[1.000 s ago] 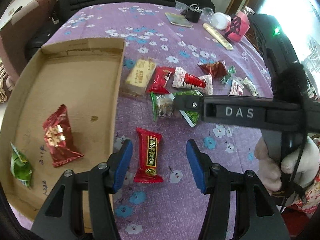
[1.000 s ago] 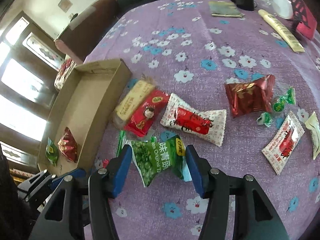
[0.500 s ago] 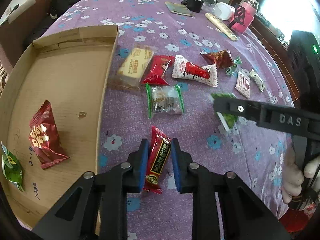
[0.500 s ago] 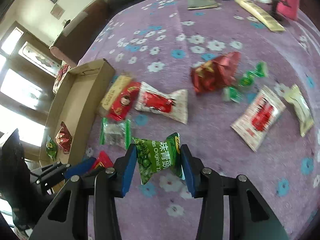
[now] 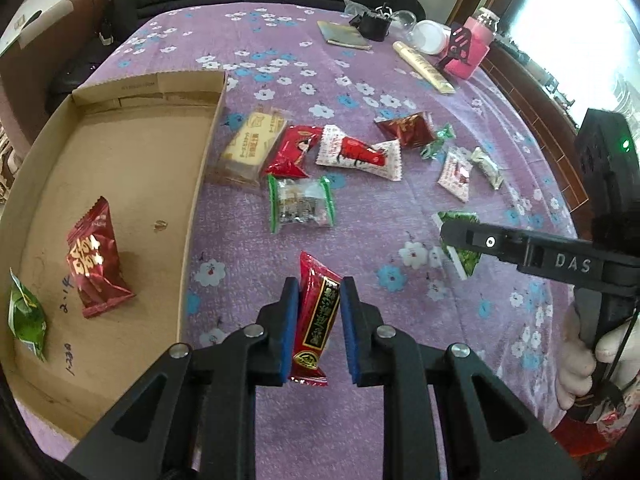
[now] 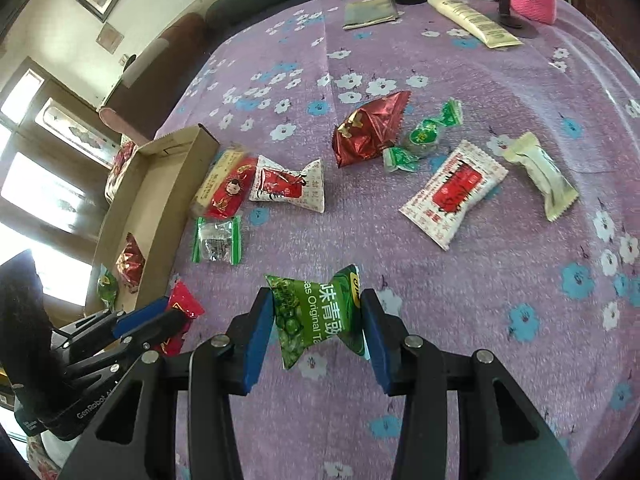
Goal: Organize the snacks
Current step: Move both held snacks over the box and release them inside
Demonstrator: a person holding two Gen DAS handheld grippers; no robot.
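Two grippers, each pinching one snack above a purple flower-print tablecloth (image 5: 460,344). Left gripper (image 5: 318,330): blue pads pressed against the sides of a long red wrapper with a black-and-gold label (image 5: 316,316), which stands lengthwise between the fingers, its far tip pointing away from the camera. Right gripper (image 6: 316,330): pads clamped on a green foil packet of peas with white lettering (image 6: 320,314), held crosswise and crumpled between them.

Container, far left: shallow open cardboard tray (image 5: 132,184), its long wall just beside the left gripper. Contents: one red foil packet with gold lettering (image 5: 96,260) and, at the near left corner, one small green packet (image 5: 24,316), lying close together.

Loose on the cloth beyond the grippers, left to right:
- pale yellow cake bar in clear wrap (image 5: 250,148), next to the tray wall
- red pouch with a doll figure (image 5: 294,150), overlapping the cake bar
- clear packet with green ends (image 5: 300,204), nearest the left gripper
- white-and-red pillow packet (image 5: 358,154)
- dark red foil pouch (image 6: 370,130)
- two green twist-wrapped sweets (image 6: 424,136)
- flat white sachet with a red panel (image 6: 454,192)
- cream pillow packet (image 6: 542,174)

Far edge: cream tube (image 6: 474,20), pink container (image 5: 472,50).
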